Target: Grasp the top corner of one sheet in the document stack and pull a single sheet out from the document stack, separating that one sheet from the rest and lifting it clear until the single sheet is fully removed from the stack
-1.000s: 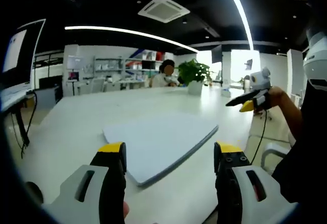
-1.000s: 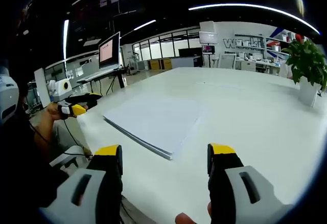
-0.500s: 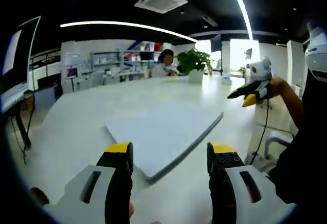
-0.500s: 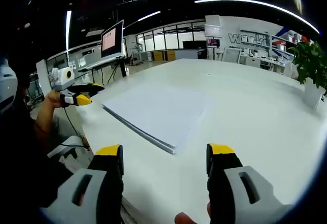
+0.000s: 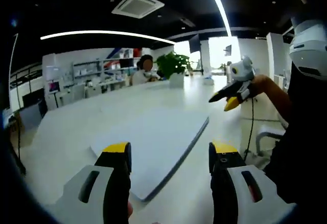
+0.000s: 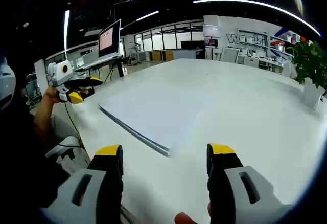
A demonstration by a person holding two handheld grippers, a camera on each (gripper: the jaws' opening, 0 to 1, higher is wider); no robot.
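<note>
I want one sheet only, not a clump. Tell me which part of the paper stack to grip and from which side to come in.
Grip the top sheet at the stack's nearest corner, the one pointing between the right gripper's open jaws. Come in low from that table-edge side: the stack lies flat, so only an exposed corner, where the sheet edges show, probably gives a jaw something to lift.

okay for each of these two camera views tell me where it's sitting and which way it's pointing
Left gripper view: rides the left gripper, facing across the paper stack toward a plant; the right gripper and holding hand show.
Right gripper view: rides the right gripper, facing the stack toward a monitor; the left gripper and arm show.
Shared: stack, white table, plant.
</note>
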